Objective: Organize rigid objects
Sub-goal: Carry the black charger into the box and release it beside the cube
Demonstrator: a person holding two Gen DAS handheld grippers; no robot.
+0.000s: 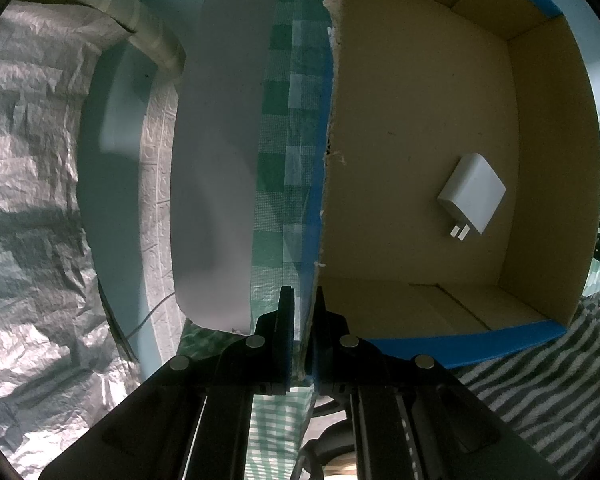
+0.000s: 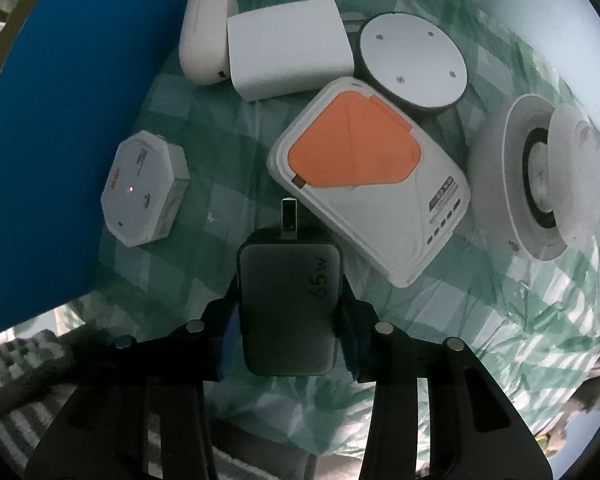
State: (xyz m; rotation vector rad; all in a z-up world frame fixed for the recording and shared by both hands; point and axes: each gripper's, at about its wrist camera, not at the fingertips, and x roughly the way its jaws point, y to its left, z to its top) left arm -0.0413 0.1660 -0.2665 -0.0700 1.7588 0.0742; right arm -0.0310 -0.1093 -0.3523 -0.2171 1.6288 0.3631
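Charger, dark grey and marked with a wattage figure, lies on the green checked cloth between the jaws of the right gripper, whose blue-faced pads are against its two long sides, pinching it. It looks like a dense, stiff block with smooth, rounded edges, so I judge it fairly heavy for its bulk and liable to slip; the flat sides are the sound place to hold, not the metal prong at its far end. Beyond it lie an orange-and-white device, an octagonal plug, a white block and a round disc. The left gripper is pressed together on the torn wall of the cardboard box, where a white adapter already rests.
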